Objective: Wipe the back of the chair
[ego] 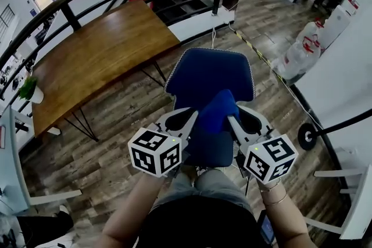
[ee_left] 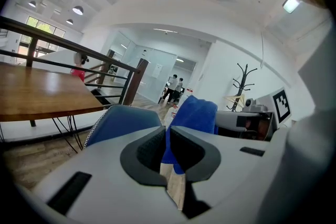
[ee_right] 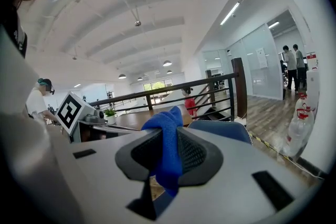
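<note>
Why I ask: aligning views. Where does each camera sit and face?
Head view: on the head, facing steeply down at the blue chair; forearms, left hand-held gripper and right hand-held gripper show.
Left gripper view: rides the left one, looking along jaws shut on the blue cloth.
Right gripper view: likewise, right one.
Shared: cloth, chair.

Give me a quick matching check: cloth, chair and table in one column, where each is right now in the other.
1. blue cloth
2. chair
3. wooden table

A. left of the chair, apart from it
B. clamped in left gripper and right gripper
C. just beyond the grippers, under the cloth

Pairs: 1-B, 2-C, 3-A.
</note>
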Demonstrator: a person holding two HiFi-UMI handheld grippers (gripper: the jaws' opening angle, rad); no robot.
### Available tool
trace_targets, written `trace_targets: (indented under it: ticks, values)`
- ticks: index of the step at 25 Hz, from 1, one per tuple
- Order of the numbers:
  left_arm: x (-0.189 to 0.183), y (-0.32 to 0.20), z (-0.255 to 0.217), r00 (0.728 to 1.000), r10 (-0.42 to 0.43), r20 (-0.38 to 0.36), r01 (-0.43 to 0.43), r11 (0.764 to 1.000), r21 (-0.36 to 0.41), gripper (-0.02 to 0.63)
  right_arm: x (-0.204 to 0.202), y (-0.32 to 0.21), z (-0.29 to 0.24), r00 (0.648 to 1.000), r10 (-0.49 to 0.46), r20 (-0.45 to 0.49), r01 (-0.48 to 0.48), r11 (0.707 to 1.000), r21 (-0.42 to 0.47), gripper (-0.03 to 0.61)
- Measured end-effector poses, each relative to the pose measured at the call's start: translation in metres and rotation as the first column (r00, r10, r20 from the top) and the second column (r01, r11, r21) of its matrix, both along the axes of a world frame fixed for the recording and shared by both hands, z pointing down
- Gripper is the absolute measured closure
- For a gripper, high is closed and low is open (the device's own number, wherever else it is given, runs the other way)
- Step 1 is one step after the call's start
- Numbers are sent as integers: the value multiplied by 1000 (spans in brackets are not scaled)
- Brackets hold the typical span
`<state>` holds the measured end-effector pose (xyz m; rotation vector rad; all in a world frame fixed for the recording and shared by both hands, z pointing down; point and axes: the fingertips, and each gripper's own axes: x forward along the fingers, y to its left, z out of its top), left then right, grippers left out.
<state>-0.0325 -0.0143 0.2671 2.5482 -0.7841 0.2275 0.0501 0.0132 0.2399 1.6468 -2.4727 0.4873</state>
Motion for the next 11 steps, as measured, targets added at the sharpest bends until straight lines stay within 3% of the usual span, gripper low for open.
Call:
trace_targets:
  ticks: [11]
  values:
    - [13,5,13,1000,7,20,-7,1000,-18,577,24,6,11,999,-11,-33,10,999,-34,500]
